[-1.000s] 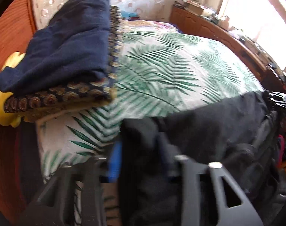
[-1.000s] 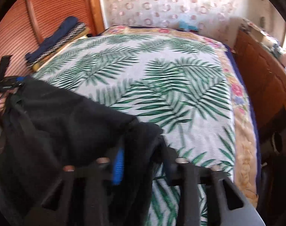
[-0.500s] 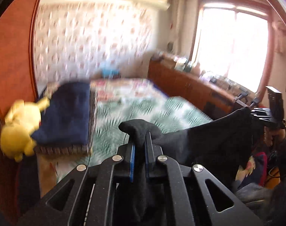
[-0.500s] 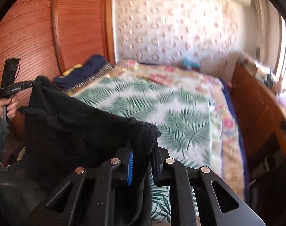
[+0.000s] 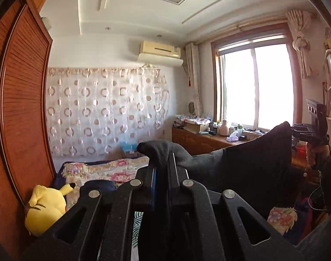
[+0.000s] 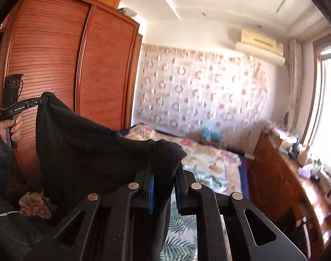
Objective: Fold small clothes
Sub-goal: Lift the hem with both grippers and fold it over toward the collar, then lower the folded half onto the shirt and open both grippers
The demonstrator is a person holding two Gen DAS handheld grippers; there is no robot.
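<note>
A black garment (image 5: pixel 252 163) hangs stretched in the air between my two grippers, above the bed. In the left wrist view my left gripper (image 5: pixel 163 158) is shut on one top corner, which bunches over the fingertips. The right gripper (image 5: pixel 292 130) holds the other corner at the far right, with a hand below it. In the right wrist view my right gripper (image 6: pixel 164 169) is shut on its corner of the garment (image 6: pixel 89 143). The cloth runs left and up to the left gripper (image 6: pixel 43 100). The garment's lower part drops out of sight behind the grippers.
Below lies the bed (image 6: pixel 209 158) with a floral quilt and a palm-leaf sheet (image 6: pixel 182 228). A yellow plush toy (image 5: pixel 45 206) sits by the wooden wardrobe (image 6: pixel 56 65). A cluttered wooden cabinet (image 5: pixel 200 139) runs under the window (image 5: pixel 256 87).
Both grippers have risen from the bed with the black garment and tilted up toward the room. The cloth, which lay bunched on the sheet, now hangs spread between them.
</note>
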